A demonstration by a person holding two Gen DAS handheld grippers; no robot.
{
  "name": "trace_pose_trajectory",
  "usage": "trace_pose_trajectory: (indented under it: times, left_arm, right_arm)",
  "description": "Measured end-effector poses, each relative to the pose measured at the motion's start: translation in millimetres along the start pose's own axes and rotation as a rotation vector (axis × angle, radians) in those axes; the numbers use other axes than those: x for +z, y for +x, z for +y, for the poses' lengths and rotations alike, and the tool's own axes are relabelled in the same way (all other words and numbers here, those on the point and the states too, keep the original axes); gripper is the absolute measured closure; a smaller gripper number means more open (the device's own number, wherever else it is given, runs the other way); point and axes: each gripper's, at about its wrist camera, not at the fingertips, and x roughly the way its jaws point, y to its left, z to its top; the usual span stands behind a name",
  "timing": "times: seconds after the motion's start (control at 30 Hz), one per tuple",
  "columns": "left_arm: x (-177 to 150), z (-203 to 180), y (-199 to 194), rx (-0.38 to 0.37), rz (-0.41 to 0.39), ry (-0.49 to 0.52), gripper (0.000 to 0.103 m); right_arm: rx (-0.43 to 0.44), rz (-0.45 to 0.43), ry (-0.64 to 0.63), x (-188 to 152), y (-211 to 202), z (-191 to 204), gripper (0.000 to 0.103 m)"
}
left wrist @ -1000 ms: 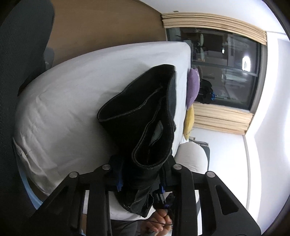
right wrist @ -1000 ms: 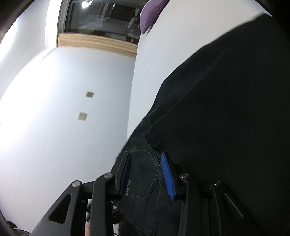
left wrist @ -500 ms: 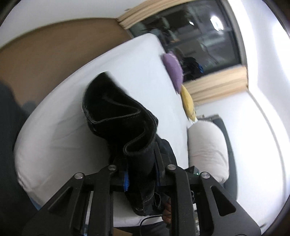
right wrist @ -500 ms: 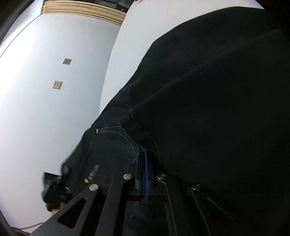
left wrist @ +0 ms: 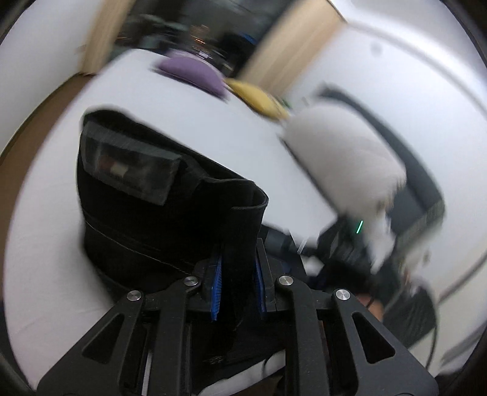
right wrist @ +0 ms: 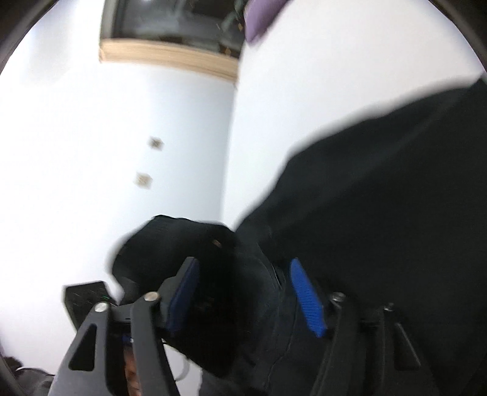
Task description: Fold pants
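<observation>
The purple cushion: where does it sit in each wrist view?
Left wrist: purple cushion at upper centre, on the white bed, beside a yellow cushion.
Right wrist: only its edge at the top, right of centre.
Shared landmark: the black pants.

Pants (left wrist: 158, 213) on bed (left wrist: 54, 274), bunched fold between pads of left hand-held gripper (left wrist: 237, 283). Two cushions (left wrist: 194, 73) behind pants at bed's far edge; pillow (left wrist: 341, 158) right of them. Right hand-held gripper (right wrist: 246, 292) astride pants' edge, pads seemingly apart from cloth.
</observation>
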Motion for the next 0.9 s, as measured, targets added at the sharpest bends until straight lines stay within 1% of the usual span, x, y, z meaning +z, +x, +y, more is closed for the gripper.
trace_pose_trajectory:
  times: [0.03,0.07,0.1,0.13,0.2,0.27,0.33,0.37,0.43,0.47,0.5,0.53,0.57,0.63,0.67,0.7,0.77,0.83,0.87,0.9]
  left_arm:
    - [-7,-19,21,0.005,0.042,0.08,0.087]
    - [-13,-31,37,0.012,0.071,0.132,0.087]
    - [-23,-42,54,0.018,0.112,0.182,0.088]
    - [-32,-51,71,0.023,0.153,0.228,0.088]
    - [-48,-67,94,0.039,0.212,0.318,0.088]
    - [-53,-76,109,0.048,0.242,0.386,0.088]
    - [-60,-92,118,0.056,0.263,0.47,0.088]
    - [-63,-97,120,0.061,0.268,0.5,0.088]
    - [-67,-104,123,0.078,0.272,0.561,0.088]
    - [-72,-107,123,0.085,0.27,0.575,0.088]
    - [-74,-107,122,0.093,0.265,0.582,0.088]
    - [-72,-107,121,0.102,0.256,0.583,0.088]
    - [-79,-111,117,0.107,0.248,0.583,0.088]
    - [-77,-111,111,0.113,0.212,0.583,0.088]
    - [-87,-123,105,0.109,0.2,0.59,0.088]
    - [-85,-121,99,0.105,0.193,0.596,0.088]
    - [-91,-123,91,0.098,0.169,0.632,0.088]
    - [-98,-130,85,0.103,0.145,0.699,0.088]
    - [-101,-133,79,0.104,0.143,0.714,0.088]
    - [-104,-133,76,0.105,0.144,0.727,0.088]
  right_arm:
    - [0.03,-0.031,0.007,4,-20,-3,0.028]
    - [0.055,-0.053,0.023,6,-35,-7,0.018]
    - [0.071,-0.073,0.04,8,-50,-12,0.014]
    - [0.075,-0.085,0.047,8,-59,-16,0.014]
    - [0.068,-0.076,0.051,4,-75,-24,0.013]
    - [0.059,-0.061,0.058,-4,-79,-31,0.013]
    - [0.033,-0.034,0.077,-10,-80,-42,0.013]
    - [0.029,-0.023,0.078,-9,-81,-46,0.013]
    - [0.024,-0.011,0.073,-15,-71,-44,0.014]
    - [0.003,0.001,0.068,-15,-67,-42,0.018]
    - [-0.018,0.012,0.072,-11,-68,-45,0.025]
    - [-0.064,0.033,0.084,-13,-62,-46,0.031]
    - [-0.121,0.052,0.105,-12,-61,-48,0.036]
    - [-0.114,0.052,0.121,-12,-66,-44,0.035]
    - [-0.105,0.052,0.119,-13,-68,-43,0.033]
    - [-0.093,0.058,0.118,-14,-69,-43,0.032]
    - [-0.083,0.073,0.126,-16,-65,-46,0.032]
    - [-0.097,0.093,0.123,-16,-58,-47,0.032]
    - [-0.099,0.099,0.117,-16,-55,-46,0.037]
    - [-0.101,0.104,0.107,-15,-54,-44,0.047]
